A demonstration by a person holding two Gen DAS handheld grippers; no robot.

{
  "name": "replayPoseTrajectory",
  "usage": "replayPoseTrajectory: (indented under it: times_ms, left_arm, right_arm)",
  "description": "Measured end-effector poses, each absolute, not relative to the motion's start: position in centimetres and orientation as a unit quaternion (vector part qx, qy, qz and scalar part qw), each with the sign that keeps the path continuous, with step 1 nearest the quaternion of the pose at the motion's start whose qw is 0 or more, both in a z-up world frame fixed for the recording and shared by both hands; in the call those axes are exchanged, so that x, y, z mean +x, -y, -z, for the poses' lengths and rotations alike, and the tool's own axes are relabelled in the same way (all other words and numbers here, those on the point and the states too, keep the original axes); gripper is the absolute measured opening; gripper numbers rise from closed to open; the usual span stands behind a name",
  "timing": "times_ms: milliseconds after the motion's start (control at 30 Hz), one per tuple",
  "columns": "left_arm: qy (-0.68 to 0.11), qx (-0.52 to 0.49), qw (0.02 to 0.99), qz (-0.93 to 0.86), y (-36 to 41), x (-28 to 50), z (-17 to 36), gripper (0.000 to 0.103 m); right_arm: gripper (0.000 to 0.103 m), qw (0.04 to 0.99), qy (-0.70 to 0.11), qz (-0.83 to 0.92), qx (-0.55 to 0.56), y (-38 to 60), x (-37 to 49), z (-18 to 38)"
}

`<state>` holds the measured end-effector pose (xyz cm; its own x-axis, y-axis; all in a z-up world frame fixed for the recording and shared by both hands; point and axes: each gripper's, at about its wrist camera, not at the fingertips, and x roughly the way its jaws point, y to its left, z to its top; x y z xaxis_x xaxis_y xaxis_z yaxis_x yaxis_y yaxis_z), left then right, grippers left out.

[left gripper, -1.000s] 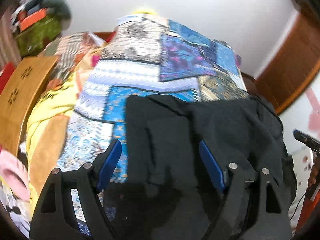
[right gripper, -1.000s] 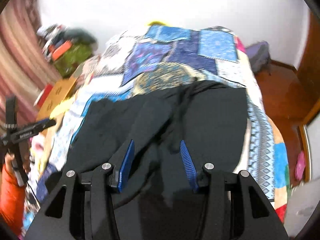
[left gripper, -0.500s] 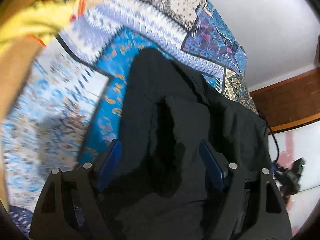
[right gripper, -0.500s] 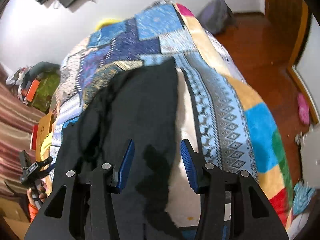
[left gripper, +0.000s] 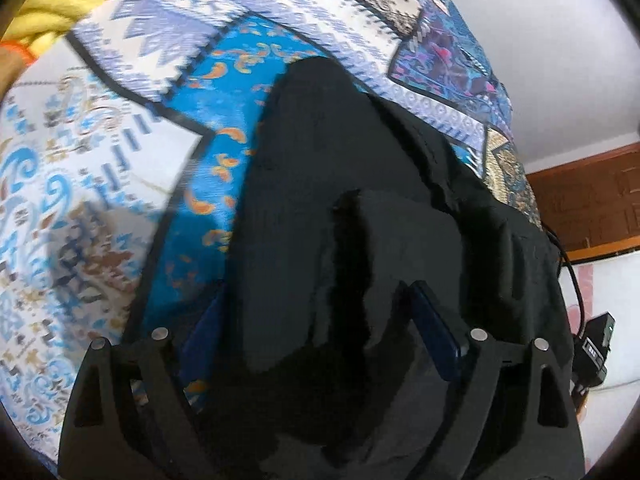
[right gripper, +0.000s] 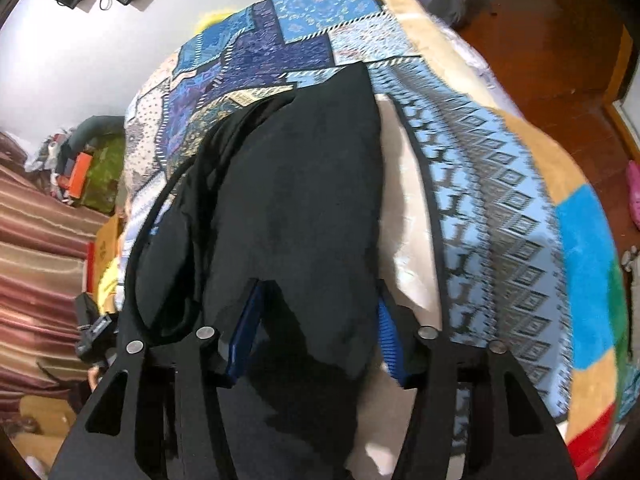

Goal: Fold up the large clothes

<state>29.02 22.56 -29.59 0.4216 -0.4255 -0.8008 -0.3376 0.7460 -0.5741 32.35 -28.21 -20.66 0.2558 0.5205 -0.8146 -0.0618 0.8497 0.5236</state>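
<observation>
Nearest, the left gripper point(left gripper: 320, 320) has its jaws spreading, black garment point(left gripper: 340, 200) between them, pads not pressing. The right gripper point(right gripper: 316, 328) is likewise opening astride the garment's point(right gripper: 296, 200) edge. The garment lies on the patchwork bed point(left gripper: 100, 140). Only the right view shows the wooden floor point(right gripper: 560, 60) beyond the bed's point(right gripper: 520, 220) far edge.

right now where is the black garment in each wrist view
Left wrist: the black garment fills the centre and lower right, running down between the opening left gripper.
Right wrist: it runs from upper centre down the middle, between the opening right gripper.
Shared landmark: the patchwork bedspread beneath it.
</observation>
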Motion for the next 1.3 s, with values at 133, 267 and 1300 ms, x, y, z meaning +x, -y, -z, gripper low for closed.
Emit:
replayPoseTrajectory:
  times_ms: [133, 267, 1300]
  left_arm:
    - [-0.538, -0.334, 0.773, 0.043, -21.6, 29.9, 29.4, 0.088]
    - [-0.544, -0.27, 0.794, 0.019, -20.6, 30.4, 28.9, 0.051]
    - [-0.518, -0.189, 0.831, -0.07, -23.9, 31.3, 23.8, 0.013]
  right_arm:
    - [0.055, 0.757, -0.581, -0.209, 0.215, 28.1, 33.0, 20.8]
    - [0.049, 0.758, -0.578, -0.211, 0.218, 27.9, 33.2, 20.7]
    - [0.013, 0.822, -0.537, -0.175, 0.076, 20.9, 36.8, 17.9]
